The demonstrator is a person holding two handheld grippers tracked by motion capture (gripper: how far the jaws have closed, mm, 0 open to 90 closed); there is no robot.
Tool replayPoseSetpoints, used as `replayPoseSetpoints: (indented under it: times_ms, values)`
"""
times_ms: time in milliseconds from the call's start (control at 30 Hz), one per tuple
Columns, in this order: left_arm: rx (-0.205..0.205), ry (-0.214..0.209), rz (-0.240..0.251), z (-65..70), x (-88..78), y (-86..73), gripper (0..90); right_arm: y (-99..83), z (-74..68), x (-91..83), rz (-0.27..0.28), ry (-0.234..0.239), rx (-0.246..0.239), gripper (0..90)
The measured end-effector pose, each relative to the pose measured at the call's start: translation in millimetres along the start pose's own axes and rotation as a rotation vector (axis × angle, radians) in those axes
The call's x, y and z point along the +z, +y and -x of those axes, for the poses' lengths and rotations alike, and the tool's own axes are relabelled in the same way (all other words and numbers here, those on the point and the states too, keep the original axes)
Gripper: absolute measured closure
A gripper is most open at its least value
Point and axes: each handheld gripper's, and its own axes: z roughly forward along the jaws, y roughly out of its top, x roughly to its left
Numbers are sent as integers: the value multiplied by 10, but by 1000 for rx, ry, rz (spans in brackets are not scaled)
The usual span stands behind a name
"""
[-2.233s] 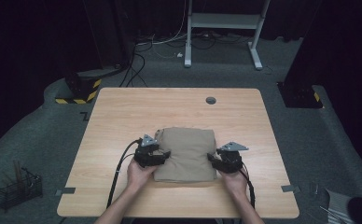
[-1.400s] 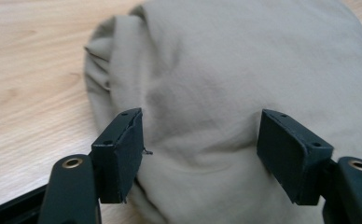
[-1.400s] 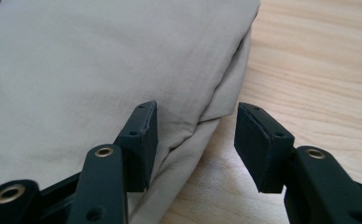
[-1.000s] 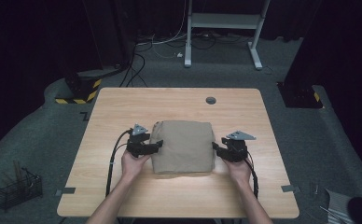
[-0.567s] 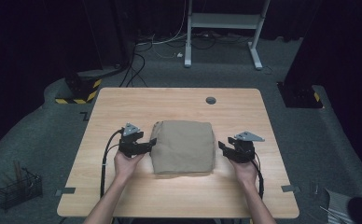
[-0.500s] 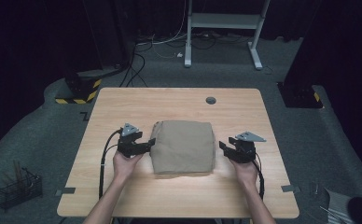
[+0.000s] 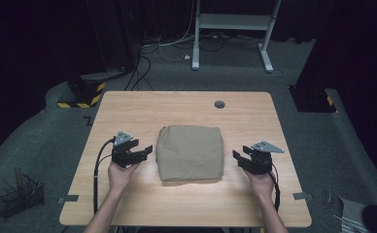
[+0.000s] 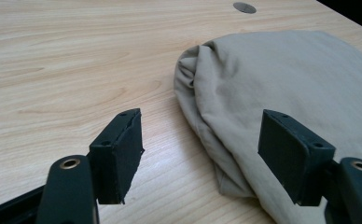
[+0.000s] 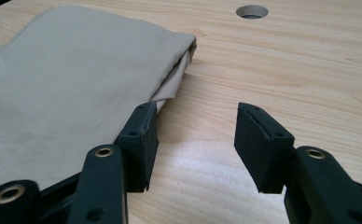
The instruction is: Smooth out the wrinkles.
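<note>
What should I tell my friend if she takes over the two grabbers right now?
Left gripper: open, holding nothing, beside the cloth's left edge.
Right gripper: open, holding nothing, beside its right edge.
The folded tan cloth lies flat mid-table, apart from both grippers.
Done: cloth looks folded into a neat rectangle and let go.
Left: probably nothing, or perhaps one more fold.

Wooden table (image 7: 186, 104) with round hole (image 7: 219, 104).
</note>
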Motion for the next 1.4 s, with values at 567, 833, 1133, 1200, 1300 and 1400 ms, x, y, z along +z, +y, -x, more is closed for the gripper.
replayPoseSetpoints:
  times_ms: [567,833,1133,1200,1300,1400]
  values:
    - [-59,29,-9,-142,-179,-267,307,-266,113,-160,-20,-26,46,493]
    - [-65,56,-31,-200,-215,-400,307,-388,104,-148,-53,-46,38,494]
    - [-35,102,-68,-204,-217,-528,306,-496,117,-182,-78,-73,42,494]
    - [-27,114,-75,-206,-221,-551,306,-516,133,-178,-91,-79,50,493]
    - [-29,129,-77,-220,-224,-576,305,-531,140,-179,-95,-81,50,493]
    - [-34,138,-80,-227,-224,-598,304,-547,144,-173,-105,-88,52,493]
